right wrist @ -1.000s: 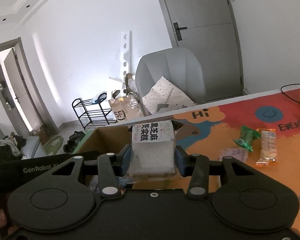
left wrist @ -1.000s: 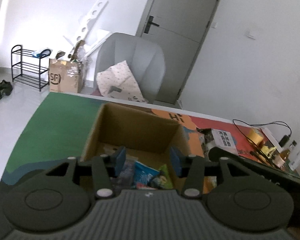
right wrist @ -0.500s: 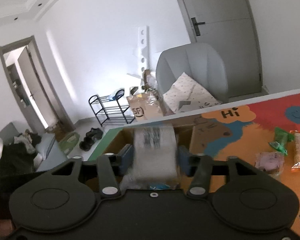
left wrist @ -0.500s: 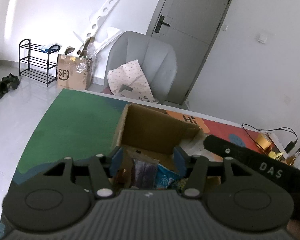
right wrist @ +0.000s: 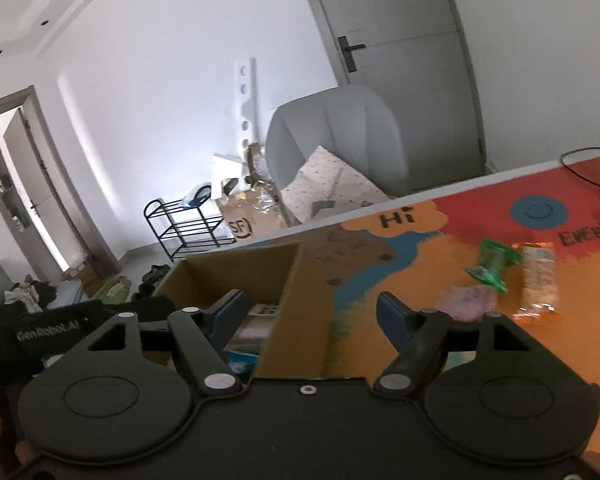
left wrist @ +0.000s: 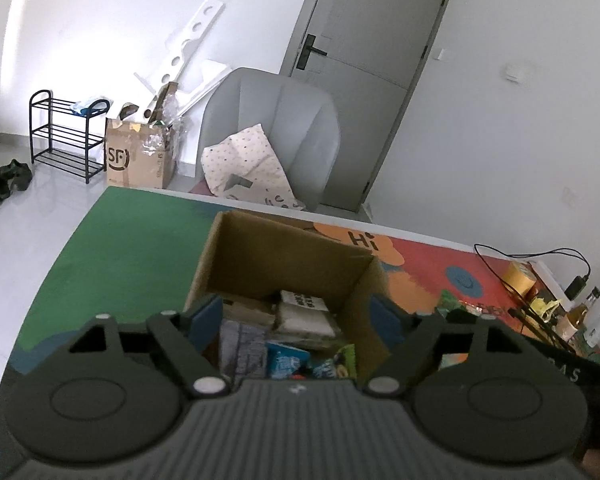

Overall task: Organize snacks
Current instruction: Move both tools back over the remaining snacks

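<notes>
While the left gripper (left wrist: 296,318) hangs over the open cardboard box (left wrist: 256,256), its jaws are opening and pinch nothing; the snacks only lie below and beyond them, inside the box. There I can make out a white packet with black print (left wrist: 304,308), a grey-purple packet (left wrist: 242,346), a blue packet (left wrist: 286,360) and a green one (left wrist: 346,358), but the gripper body cuts off their near ends, so the full heap is hidden.

The right gripper (right wrist: 310,314) also has its jaws opening, spread with nothing pressed between them. The right wall of the box stands in the gap between these jaws, and only a small strip of the packets inside shows behind the left jaw.

Beyond the right jaw, on the colourful worktop (right wrist: 420,248), three snacks lie outside the box: a green wrapper (right wrist: 492,266), an orange-edged cracker pack (right wrist: 538,280) just beside it, and a pale purple packet (right wrist: 468,302), which is blurred. A dark sleeve (right wrist: 52,332) with lettering crosses the left edge of the right wrist view.
</notes>
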`<state>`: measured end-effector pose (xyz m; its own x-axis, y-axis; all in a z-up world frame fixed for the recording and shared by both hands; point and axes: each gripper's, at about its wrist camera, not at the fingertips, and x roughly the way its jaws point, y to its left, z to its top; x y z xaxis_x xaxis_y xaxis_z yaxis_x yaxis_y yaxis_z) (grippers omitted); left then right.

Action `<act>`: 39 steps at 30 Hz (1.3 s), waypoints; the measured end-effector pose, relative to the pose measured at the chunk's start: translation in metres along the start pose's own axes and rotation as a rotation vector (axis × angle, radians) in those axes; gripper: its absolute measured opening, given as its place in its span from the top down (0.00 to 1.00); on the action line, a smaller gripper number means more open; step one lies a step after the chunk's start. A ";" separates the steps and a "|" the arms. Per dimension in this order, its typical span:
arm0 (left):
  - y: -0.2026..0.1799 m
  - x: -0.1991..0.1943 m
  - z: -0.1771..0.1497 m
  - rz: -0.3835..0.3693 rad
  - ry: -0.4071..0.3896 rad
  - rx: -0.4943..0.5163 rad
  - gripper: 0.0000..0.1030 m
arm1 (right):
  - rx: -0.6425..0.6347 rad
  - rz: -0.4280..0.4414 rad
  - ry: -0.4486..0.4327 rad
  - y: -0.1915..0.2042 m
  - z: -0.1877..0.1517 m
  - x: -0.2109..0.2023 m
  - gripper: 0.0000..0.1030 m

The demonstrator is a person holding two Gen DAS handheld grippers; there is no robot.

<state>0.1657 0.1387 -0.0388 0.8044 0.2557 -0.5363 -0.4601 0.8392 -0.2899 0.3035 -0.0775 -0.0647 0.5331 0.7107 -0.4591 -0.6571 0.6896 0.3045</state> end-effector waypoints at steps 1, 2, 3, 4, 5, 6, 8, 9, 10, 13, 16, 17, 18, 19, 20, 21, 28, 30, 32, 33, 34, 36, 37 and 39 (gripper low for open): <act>-0.002 0.000 0.000 0.000 0.000 0.002 0.22 | 0.004 -0.004 0.000 -0.003 0.000 -0.002 0.29; -0.005 -0.001 0.000 -0.002 -0.001 0.005 0.21 | 0.006 -0.008 -0.001 -0.006 -0.001 -0.005 0.29; -0.009 0.000 0.000 -0.004 -0.001 0.008 0.20 | 0.009 -0.013 -0.003 -0.009 -0.001 -0.007 0.29; -0.012 -0.001 -0.001 -0.007 -0.002 0.012 0.19 | 0.011 -0.017 -0.006 -0.011 0.000 -0.009 0.29; -0.015 -0.001 -0.001 -0.010 -0.004 0.016 0.18 | 0.015 -0.022 -0.010 -0.014 0.000 -0.012 0.29; -0.018 -0.001 -0.002 -0.014 -0.005 0.022 0.18 | 0.018 -0.025 -0.013 -0.016 -0.001 -0.014 0.29; -0.024 -0.001 -0.003 -0.021 -0.003 0.031 0.18 | 0.025 -0.034 -0.018 -0.022 -0.001 -0.018 0.28; -0.028 -0.001 -0.003 -0.025 -0.002 0.036 0.18 | 0.028 -0.040 -0.020 -0.025 -0.002 -0.021 0.27; -0.031 0.000 -0.004 -0.029 -0.001 0.040 0.18 | 0.031 -0.045 -0.021 -0.028 -0.002 -0.022 0.27; -0.039 0.001 -0.005 -0.042 0.003 0.049 0.17 | 0.042 -0.058 -0.020 -0.036 -0.004 -0.026 0.27; -0.047 0.003 -0.007 -0.053 0.006 0.058 0.17 | 0.052 -0.072 -0.021 -0.044 -0.006 -0.032 0.26; -0.049 0.003 -0.008 -0.056 0.008 0.061 0.17 | 0.055 -0.076 -0.023 -0.047 -0.007 -0.034 0.25; -0.051 0.004 -0.009 -0.058 0.009 0.062 0.17 | 0.058 -0.080 -0.025 -0.049 -0.007 -0.036 0.24; -0.054 0.004 -0.010 -0.061 0.012 0.064 0.17 | 0.061 -0.084 -0.026 -0.052 -0.008 -0.038 0.24; -0.057 0.004 -0.010 -0.063 0.014 0.067 0.17 | 0.064 -0.087 -0.027 -0.054 -0.008 -0.040 0.23; -0.060 0.005 -0.011 -0.066 0.016 0.071 0.17 | 0.067 -0.091 -0.028 -0.056 -0.009 -0.042 0.23; -0.079 0.007 -0.017 -0.066 0.018 0.095 0.12 | 0.086 -0.117 -0.051 -0.073 -0.011 -0.054 0.11; -0.085 0.009 -0.019 -0.062 0.019 0.103 0.10 | 0.092 -0.128 -0.060 -0.079 -0.011 -0.058 0.07; -0.090 0.011 -0.021 -0.060 0.022 0.107 0.09 | 0.100 -0.141 -0.065 -0.085 -0.012 -0.061 0.03; -0.093 0.012 -0.022 -0.061 0.024 0.109 0.09 | 0.104 -0.147 -0.067 -0.088 -0.012 -0.063 0.01; -0.096 0.013 -0.023 -0.062 0.025 0.111 0.09 | 0.106 -0.152 -0.070 -0.091 -0.013 -0.065 0.00; -0.100 0.014 -0.025 -0.061 0.027 0.118 0.09 | 0.110 -0.162 -0.068 -0.096 -0.014 -0.068 0.00; -0.104 0.014 -0.025 -0.061 0.026 0.123 0.09 | 0.114 -0.166 -0.067 -0.099 -0.014 -0.069 0.00; -0.111 0.016 -0.027 -0.065 0.028 0.135 0.08 | 0.125 -0.177 -0.064 -0.107 -0.015 -0.072 0.00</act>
<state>0.2195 0.0365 -0.0366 0.8192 0.1873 -0.5421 -0.3514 0.9109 -0.2163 0.3273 -0.2040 -0.0769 0.6699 0.5815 -0.4616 -0.4811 0.8135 0.3266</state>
